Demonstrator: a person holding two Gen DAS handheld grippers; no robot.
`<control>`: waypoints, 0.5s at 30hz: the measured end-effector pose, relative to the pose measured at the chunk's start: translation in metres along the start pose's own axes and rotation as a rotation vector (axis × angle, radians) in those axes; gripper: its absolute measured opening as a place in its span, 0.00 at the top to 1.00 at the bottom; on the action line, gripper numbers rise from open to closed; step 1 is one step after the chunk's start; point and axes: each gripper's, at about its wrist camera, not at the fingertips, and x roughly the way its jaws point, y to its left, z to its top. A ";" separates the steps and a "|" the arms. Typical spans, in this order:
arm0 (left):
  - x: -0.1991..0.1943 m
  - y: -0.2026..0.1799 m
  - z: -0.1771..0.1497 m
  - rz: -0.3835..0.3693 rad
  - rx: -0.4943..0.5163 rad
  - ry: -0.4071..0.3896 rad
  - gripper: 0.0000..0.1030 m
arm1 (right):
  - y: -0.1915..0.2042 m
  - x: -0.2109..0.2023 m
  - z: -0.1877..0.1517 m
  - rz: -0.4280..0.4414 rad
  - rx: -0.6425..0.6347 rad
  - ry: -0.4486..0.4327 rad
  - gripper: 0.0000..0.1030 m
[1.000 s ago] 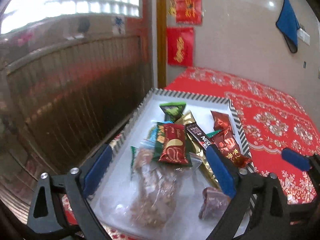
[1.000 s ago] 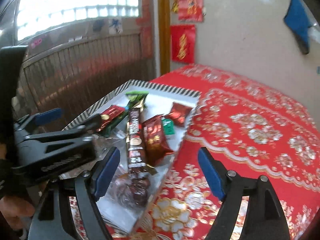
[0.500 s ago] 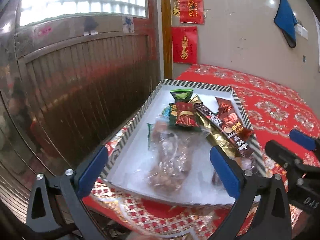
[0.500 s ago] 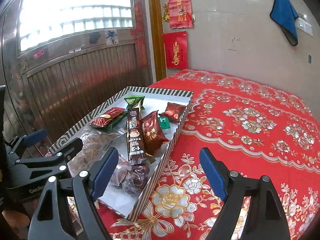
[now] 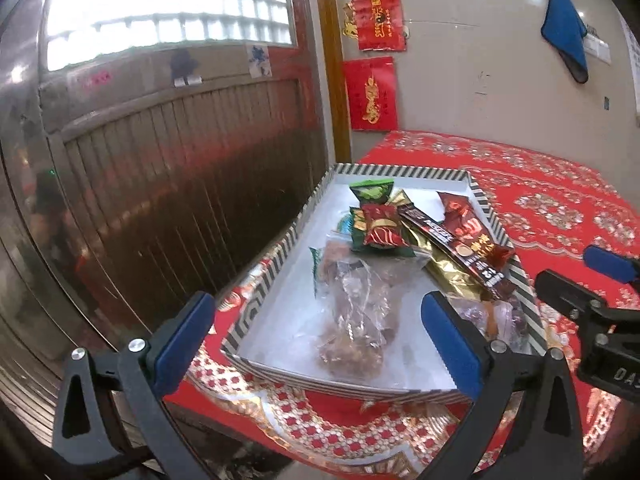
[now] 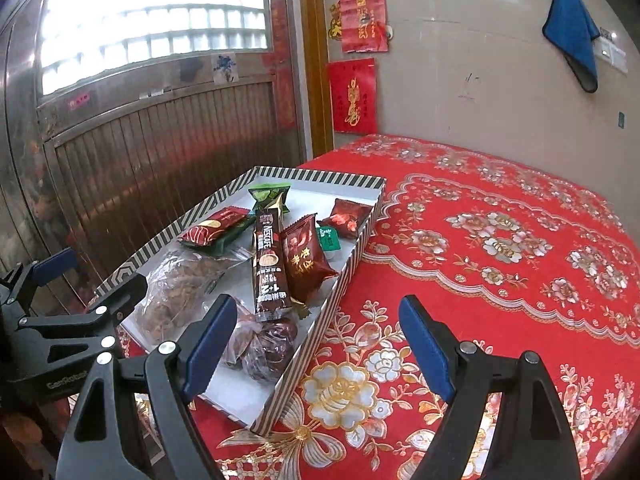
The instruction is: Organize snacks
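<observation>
Striped tray [image 6: 352, 264] at the left edge of the red-clothed tabletop [image 6: 500, 280], heaped with snack packets [image 6: 308, 260]; its near corner cut off behind the left gripper [image 5: 320, 344], jaws spread wide and empty. Clear bag [image 5: 352, 312] of brown pieces blurred, contents hard to name. Further right, right gripper [image 6: 320, 344] hovering with jaws parted, gripping nothing.

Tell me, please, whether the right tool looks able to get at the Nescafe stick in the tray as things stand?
Probably yes. The right tool is open and empty, and the Nescafe stick lies on top of the other snacks in the striped tray, nothing covering it. The left tool hangs off to the side, clear of that path.
</observation>
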 end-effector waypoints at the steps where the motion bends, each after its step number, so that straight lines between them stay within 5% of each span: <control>1: 0.000 0.002 -0.001 -0.007 -0.007 0.004 0.00 | 0.000 0.001 0.000 0.002 -0.001 0.005 0.19; 15: 0.004 -0.003 -0.004 -0.025 0.002 0.021 0.00 | 0.005 0.006 -0.003 0.010 -0.020 0.026 0.19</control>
